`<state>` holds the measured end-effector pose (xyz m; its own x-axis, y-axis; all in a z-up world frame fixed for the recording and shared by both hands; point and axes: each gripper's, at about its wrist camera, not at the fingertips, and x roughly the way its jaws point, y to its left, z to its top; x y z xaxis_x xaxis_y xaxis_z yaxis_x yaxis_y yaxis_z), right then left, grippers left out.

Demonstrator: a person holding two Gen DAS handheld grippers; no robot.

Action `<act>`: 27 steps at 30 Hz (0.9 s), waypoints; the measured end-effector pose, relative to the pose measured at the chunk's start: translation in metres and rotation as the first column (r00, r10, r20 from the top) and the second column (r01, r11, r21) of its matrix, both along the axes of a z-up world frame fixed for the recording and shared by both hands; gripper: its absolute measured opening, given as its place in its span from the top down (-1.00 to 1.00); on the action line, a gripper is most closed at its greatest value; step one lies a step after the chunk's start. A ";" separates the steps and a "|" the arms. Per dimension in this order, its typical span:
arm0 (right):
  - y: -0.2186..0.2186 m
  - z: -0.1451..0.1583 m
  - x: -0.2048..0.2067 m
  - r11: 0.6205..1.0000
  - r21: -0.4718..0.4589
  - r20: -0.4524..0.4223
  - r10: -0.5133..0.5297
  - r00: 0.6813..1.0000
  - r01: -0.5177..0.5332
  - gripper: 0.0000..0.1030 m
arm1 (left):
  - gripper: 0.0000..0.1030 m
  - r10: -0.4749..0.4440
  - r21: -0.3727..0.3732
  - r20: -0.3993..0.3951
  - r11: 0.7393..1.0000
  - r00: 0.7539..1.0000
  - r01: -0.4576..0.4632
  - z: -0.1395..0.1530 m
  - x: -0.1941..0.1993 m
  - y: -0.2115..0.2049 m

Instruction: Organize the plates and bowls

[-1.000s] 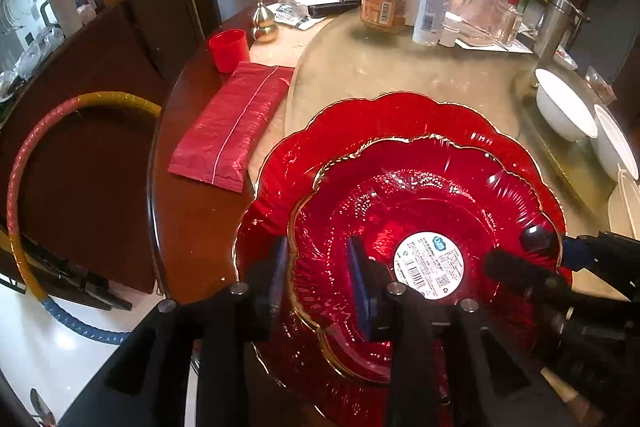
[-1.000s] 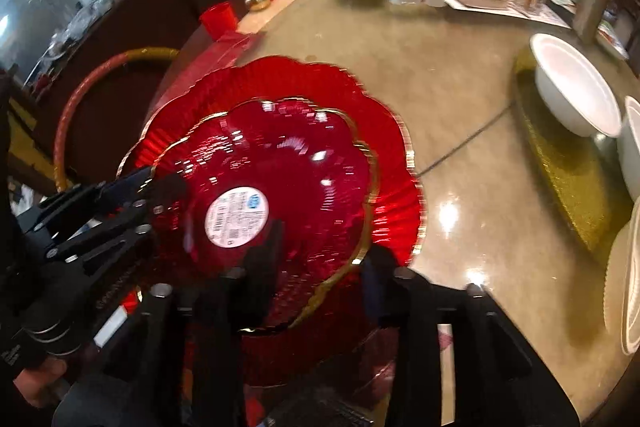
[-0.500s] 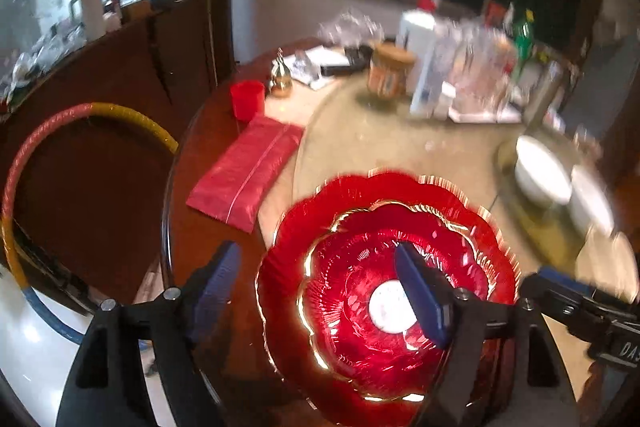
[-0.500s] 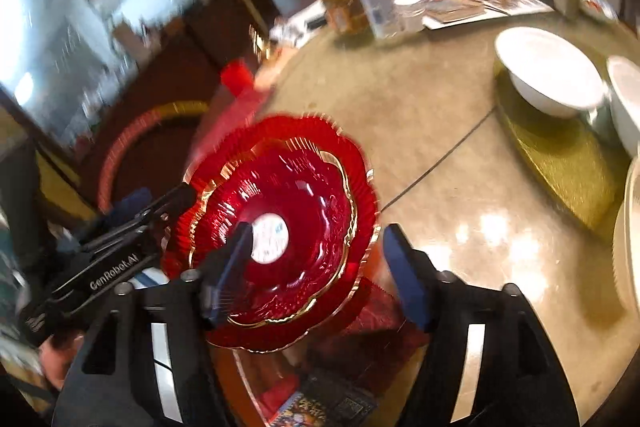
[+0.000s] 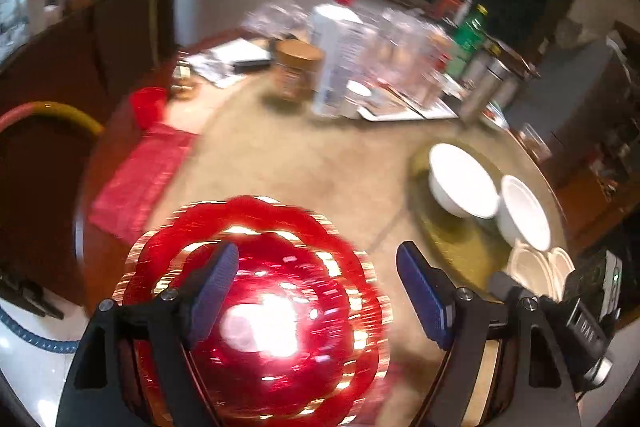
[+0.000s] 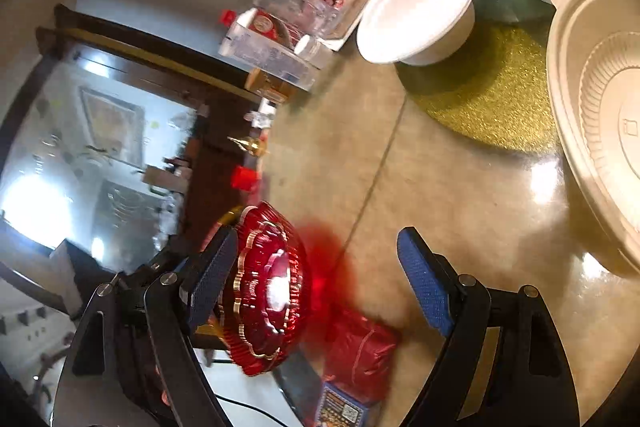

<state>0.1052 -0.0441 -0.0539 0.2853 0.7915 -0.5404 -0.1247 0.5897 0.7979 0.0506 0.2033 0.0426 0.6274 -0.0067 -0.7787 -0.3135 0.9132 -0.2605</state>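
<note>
Two red scalloped plates with gold rims, the small red plate (image 5: 272,327) nested in the large red plate (image 5: 248,211), lie blurred at the table's near edge. My left gripper (image 5: 320,291) hovers above them, open, with nothing between its pads. The right gripper (image 6: 320,279) is rolled sideways over bare table, jaws opening and empty; the red plates (image 6: 268,291) lie off beside its left finger (image 6: 208,275). Two white bowls (image 5: 460,179) (image 5: 524,211) stand on a gold mat (image 6: 488,99), with nested beige plates (image 6: 600,115) close by. The right gripper's body (image 5: 580,307) shows at the lower right.
Bottles, jars and clear containers (image 5: 352,59) crowd the far side of the round table (image 5: 320,167). A red packet (image 5: 140,179) and a red cup (image 5: 148,103) sit at the left edge. Another red packet (image 6: 360,347) lies near the front edge.
Both grippers let go of the small red plate, opened wide and drew back. The left rose. The right swung away sideways and rolled, so the white bowls now fill its upper view.
</note>
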 end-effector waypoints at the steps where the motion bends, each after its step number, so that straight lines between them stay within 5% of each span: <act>1: -0.002 0.001 0.001 1.000 0.009 0.010 -0.014 1.000 0.014 -0.61 | -0.58 -0.007 -0.004 -0.005 1.000 1.000 0.007 0.001 0.006 -0.004; 8: -0.034 -0.003 0.006 0.987 0.104 -0.031 -0.116 0.993 0.119 -0.61 | -0.58 -0.037 -0.073 -0.086 0.997 0.996 0.031 -0.005 0.078 -0.029; 15: -0.061 0.013 0.001 0.955 0.230 0.019 -0.199 0.980 0.189 -0.61 | -0.58 -0.091 -0.211 -0.234 0.977 0.968 0.041 -0.048 0.150 -0.064; 21: -0.081 0.013 0.006 0.929 0.277 0.011 -0.258 0.966 0.245 -0.61 | -0.58 -0.078 -0.266 -0.243 0.964 0.967 0.011 -0.067 0.179 -0.075; 24: -0.079 0.011 0.021 0.912 0.332 -0.064 -0.231 0.971 0.239 -0.61 | -0.58 -0.082 -0.282 -0.263 0.960 0.961 0.005 -0.076 0.188 -0.078; 27: -0.075 0.012 0.045 0.927 0.283 -0.153 -0.208 0.966 0.245 -0.61 | -0.57 -0.076 -0.304 -0.255 0.953 0.964 -0.005 -0.080 0.194 -0.080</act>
